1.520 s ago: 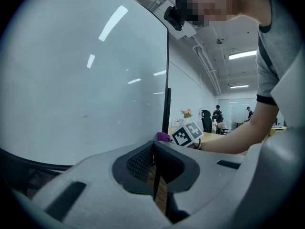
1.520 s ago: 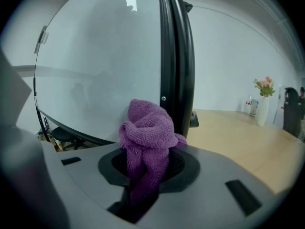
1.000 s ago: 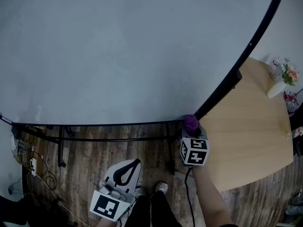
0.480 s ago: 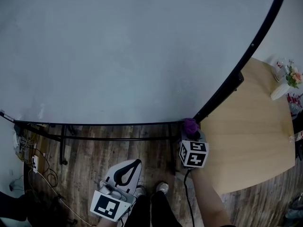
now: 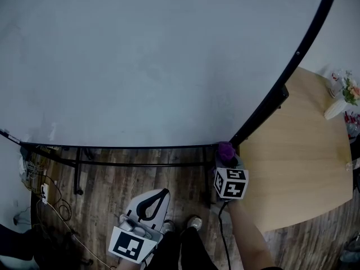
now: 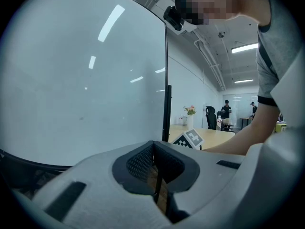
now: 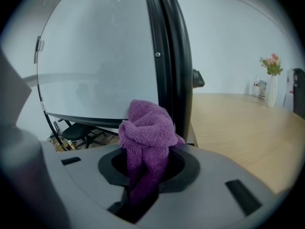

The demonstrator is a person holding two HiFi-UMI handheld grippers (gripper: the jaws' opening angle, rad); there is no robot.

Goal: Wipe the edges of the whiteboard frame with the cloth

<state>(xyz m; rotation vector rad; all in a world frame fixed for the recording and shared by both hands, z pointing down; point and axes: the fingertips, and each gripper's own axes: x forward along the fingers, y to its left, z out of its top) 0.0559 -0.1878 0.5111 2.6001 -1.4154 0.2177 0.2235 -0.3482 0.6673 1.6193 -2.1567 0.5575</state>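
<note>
Our purple terry cloth (image 7: 145,128) is bunched into a lump, clamped in our right gripper (image 7: 142,175) and sticking up past it. It sits at the lower right corner of the whiteboard's (image 5: 140,61) thin black frame (image 7: 169,56), where the bottom and right edges meet.

Wooden table (image 5: 304,151), flower vase (image 7: 272,90) at its far edge, plank floor (image 5: 112,184)

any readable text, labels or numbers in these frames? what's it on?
None readable.
The marker cube on the right gripper: black-and-white square patterns only, no characters.
The left gripper cube: same.
The whiteboard: blank.
The small items beside the flower vase: too small to read.
</note>
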